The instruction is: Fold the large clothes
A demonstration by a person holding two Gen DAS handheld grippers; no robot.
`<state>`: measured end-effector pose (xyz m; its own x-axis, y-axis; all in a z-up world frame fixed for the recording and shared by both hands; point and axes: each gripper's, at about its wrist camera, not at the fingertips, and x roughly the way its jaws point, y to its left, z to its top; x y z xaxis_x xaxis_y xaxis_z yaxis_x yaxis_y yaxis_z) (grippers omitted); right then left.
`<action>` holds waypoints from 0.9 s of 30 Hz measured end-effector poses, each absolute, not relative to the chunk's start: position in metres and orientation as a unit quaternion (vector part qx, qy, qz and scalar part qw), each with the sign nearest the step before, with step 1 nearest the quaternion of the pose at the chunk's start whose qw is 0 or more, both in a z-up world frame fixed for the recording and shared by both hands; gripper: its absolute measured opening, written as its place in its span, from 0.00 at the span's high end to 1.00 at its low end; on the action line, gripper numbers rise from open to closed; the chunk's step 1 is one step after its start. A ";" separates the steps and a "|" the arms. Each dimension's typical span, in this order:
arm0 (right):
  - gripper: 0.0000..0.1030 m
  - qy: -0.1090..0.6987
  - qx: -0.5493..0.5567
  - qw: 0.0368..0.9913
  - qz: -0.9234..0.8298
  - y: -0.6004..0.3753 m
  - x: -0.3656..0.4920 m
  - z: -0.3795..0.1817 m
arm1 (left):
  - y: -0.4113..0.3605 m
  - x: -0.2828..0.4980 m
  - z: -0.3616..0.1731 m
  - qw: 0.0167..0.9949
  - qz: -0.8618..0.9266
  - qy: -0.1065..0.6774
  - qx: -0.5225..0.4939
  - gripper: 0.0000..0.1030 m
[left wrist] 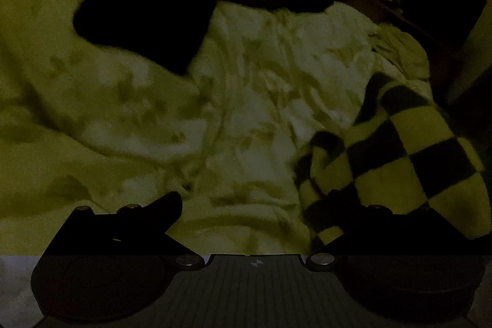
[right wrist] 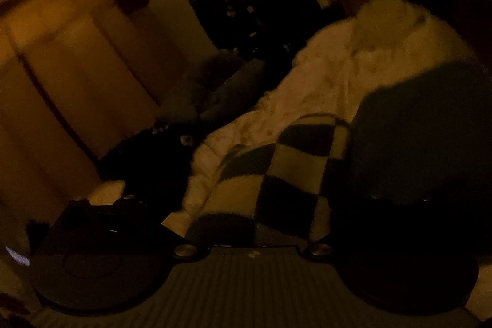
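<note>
1. Both views very dark and blurred, so I report only what I can make out.
2. Left view, nearest: my left gripper [left wrist: 255, 205], jaws spread wide apart, nothing between them. The left finger [left wrist: 163, 208] shows clearly over pale fabric; the right finger is a dark shape against the checkered cloth, and I cannot tell if it touches.
3. Just past the left jaws: a pale patterned garment [left wrist: 246, 100] spread rumpled across the middle of the view, creases running away from me.
4. Right of it, a checkered blanket [left wrist: 415, 149] with dark and light squares, bunched, lying over the garment's right edge and reaching down to the right finger.
5. Farther, upper left: a dark piece of clothing [left wrist: 144, 17] lying on top of the pale garment.
6. Farthest, upper right: dark furniture, too dim to name.
7. Right view, nearest: my right gripper [right wrist: 255, 214], jaws look spread, but the fingertips are lost in shadow, so I cannot tell for sure. The checkered blanket [right wrist: 292, 168] lies right in front, between the fingers, contact unclear.
8. Beyond it, the pale garment [right wrist: 338, 76] runs away up and right.
9. A large dark shape [right wrist: 424, 125] covers the right side beside the blanket, unidentifiable.
10. Far left: wooden cabinet doors [right wrist: 77, 66].
</note>
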<state>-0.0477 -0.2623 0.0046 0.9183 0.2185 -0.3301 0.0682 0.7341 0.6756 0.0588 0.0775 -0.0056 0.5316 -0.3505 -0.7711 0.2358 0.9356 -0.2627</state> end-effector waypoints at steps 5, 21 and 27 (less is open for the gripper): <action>0.05 0.249 0.316 0.915 -0.035 -0.271 0.013 -0.010 | 0.075 0.064 -0.017 0.865 -0.180 0.464 -0.062 0.00; 0.87 0.092 0.423 0.880 0.197 -0.227 -0.025 -0.008 | 0.110 0.062 0.006 0.877 -0.148 0.445 -0.100 0.00; 0.91 0.017 0.309 0.897 0.316 -0.167 -0.092 0.103 | 0.192 0.027 0.086 0.923 -0.106 0.324 -0.180 0.00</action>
